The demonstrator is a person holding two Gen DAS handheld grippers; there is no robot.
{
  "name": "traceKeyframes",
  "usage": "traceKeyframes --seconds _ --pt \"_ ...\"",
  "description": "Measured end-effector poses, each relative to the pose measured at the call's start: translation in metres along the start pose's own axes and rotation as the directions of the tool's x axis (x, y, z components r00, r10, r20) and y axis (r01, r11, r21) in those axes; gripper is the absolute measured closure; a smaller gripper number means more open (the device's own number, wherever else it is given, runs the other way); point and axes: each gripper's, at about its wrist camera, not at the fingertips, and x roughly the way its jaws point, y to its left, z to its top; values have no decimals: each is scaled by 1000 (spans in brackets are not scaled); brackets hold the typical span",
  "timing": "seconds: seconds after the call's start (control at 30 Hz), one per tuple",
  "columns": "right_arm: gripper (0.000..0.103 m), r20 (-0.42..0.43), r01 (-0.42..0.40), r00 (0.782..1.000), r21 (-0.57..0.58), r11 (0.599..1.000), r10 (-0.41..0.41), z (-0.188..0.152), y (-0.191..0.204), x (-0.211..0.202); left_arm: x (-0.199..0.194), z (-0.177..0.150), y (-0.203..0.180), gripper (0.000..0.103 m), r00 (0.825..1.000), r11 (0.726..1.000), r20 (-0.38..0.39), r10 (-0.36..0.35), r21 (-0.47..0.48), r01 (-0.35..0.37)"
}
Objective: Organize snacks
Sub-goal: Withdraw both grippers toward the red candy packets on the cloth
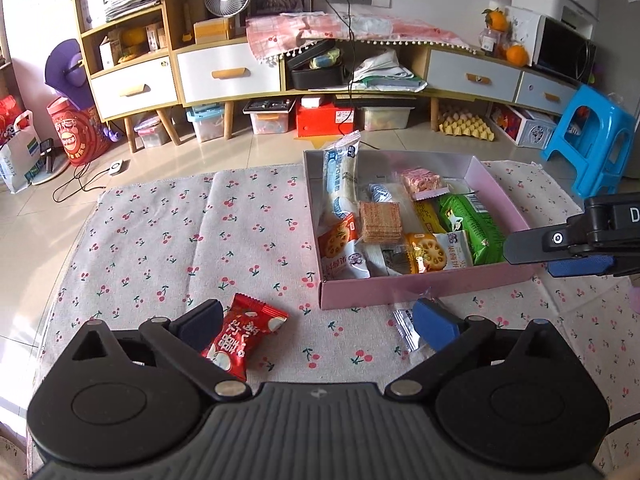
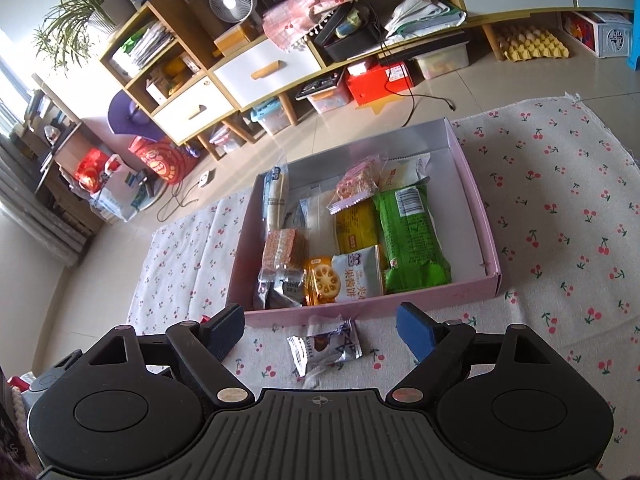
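Note:
A pink box (image 1: 420,286) (image 2: 472,200) on the cherry-print cloth holds several snack packs, among them a green packet (image 1: 472,224) (image 2: 412,240). A red snack packet (image 1: 244,334) lies on the cloth in front of the box, beside the left finger of my open left gripper (image 1: 320,326). A silver snack packet (image 2: 326,346) (image 1: 406,326) lies in front of the box, between the fingers of my open right gripper (image 2: 320,330). The right gripper also shows in the left wrist view (image 1: 560,248) over the box's right corner.
The cherry-print cloth (image 1: 180,232) covers the table. Beyond its far edge are the tiled floor, a wooden cabinet (image 1: 224,72) with drawers, storage bins and a blue stool (image 1: 592,136).

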Motion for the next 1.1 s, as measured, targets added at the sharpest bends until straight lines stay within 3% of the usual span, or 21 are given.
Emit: traceKeyframes --seconds 0.43,0.83,1.1 --pt "18 -24 10 1000 -147 989 -14 -55 13 2 0 -31 50 1 999 997 -44 12 -70 -15" --pt "16 -76 -27 997 -280 960 6 -89 59 35 26 -46 82 5 1000 995 -4 -11 103 11" --pt "16 -102 -89 993 -327 941 59 -111 104 61 40 -52 104 7 999 993 -43 -22 114 27"
